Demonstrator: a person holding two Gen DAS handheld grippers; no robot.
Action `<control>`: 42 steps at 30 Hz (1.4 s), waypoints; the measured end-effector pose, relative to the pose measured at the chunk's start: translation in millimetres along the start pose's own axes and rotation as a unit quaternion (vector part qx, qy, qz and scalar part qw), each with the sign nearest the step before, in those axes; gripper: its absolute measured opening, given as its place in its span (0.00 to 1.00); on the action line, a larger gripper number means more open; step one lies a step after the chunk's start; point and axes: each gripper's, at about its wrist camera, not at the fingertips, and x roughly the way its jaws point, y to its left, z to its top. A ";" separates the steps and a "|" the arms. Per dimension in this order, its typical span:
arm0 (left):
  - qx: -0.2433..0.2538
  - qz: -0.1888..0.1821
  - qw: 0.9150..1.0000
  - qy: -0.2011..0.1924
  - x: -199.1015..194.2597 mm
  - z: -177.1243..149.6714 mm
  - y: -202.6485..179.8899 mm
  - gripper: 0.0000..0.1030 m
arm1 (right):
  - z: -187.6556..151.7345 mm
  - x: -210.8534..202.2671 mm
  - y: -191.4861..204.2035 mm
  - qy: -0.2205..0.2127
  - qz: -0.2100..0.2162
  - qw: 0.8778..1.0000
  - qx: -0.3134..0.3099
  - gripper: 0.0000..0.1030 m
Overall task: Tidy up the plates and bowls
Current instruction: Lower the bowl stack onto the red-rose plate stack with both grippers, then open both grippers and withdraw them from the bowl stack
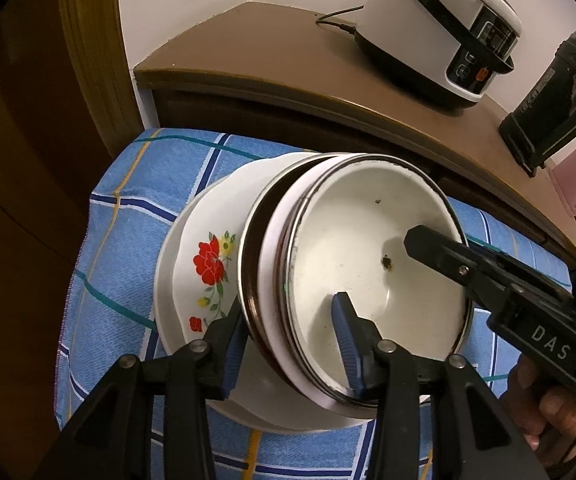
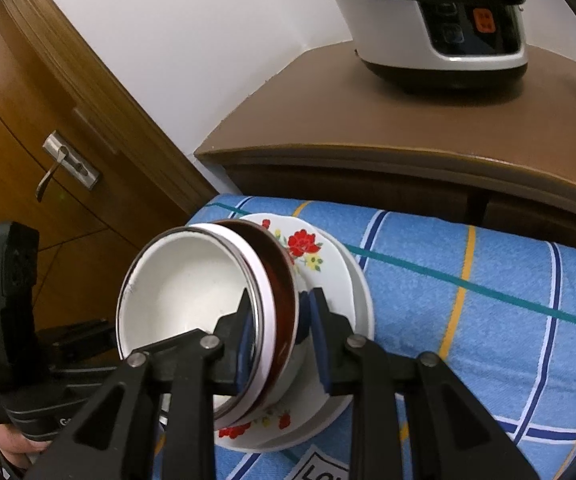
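A nest of bowls [image 1: 359, 256] stands tilted on a flowered white plate [image 1: 204, 264], which lies on a plain white plate [image 1: 164, 280] on the blue checked cloth. The innermost bowl is white enamel with a dark rim. A brown bowl [image 2: 276, 276] shows behind it. My left gripper [image 1: 291, 344] is shut on the near rims of the nested bowls, one finger inside and one outside. My right gripper [image 2: 284, 340] is shut on the same rims from the other side; it also shows in the left wrist view [image 1: 439, 252].
A brown wooden cabinet [image 1: 272, 64] stands behind the cloth-covered surface [image 2: 487, 320] and carries a white rice cooker [image 1: 439, 28] and a black appliance [image 1: 551, 100]. A wooden door with a metal handle [image 2: 64, 164] is at the left.
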 end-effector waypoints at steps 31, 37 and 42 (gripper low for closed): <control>0.053 0.075 0.972 -0.218 -82.9 -30.8 -44.5 0.67 | -18.3 -108.3 0.6 -0.219 -0.136 0.962 -0.088 0.68; 0.059 0.069 0.967 -0.238 -89.9 -33.9 -63.4 0.67 | -25.4 -123.7 -6.9 -0.251 -0.176 0.947 -0.091 0.71; 0.069 0.064 0.964 -0.248 -91.0 -35.7 -81.2 0.68 | -31.2 -138.5 -12.9 -0.284 -0.217 0.929 -0.094 0.72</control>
